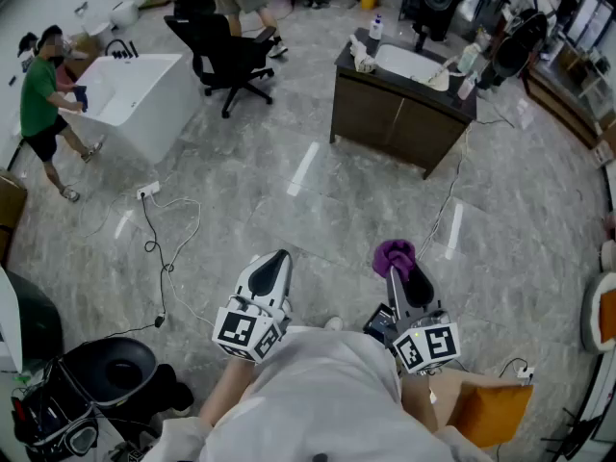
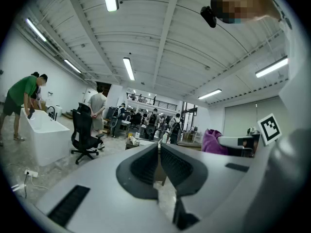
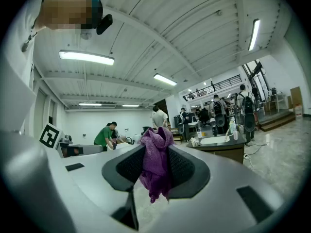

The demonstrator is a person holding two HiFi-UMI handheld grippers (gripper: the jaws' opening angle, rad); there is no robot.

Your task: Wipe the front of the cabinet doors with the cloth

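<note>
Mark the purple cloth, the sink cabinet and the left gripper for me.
purple cloth (image 3: 155, 161): right gripper view, bunched middle held between the jaws.
sink cabinet (image 1: 385, 118): head view, dark front door panel.
left gripper (image 2: 159, 149): left gripper view, seam between its shut jaw tips.

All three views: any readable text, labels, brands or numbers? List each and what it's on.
No readable text in any view.
Cubes on the left gripper and right gripper: square marker patterns only, no letters or digits.
Labels on the bottles atop the cabinet: too small to read.
On the purple cloth: no print visible.
</note>
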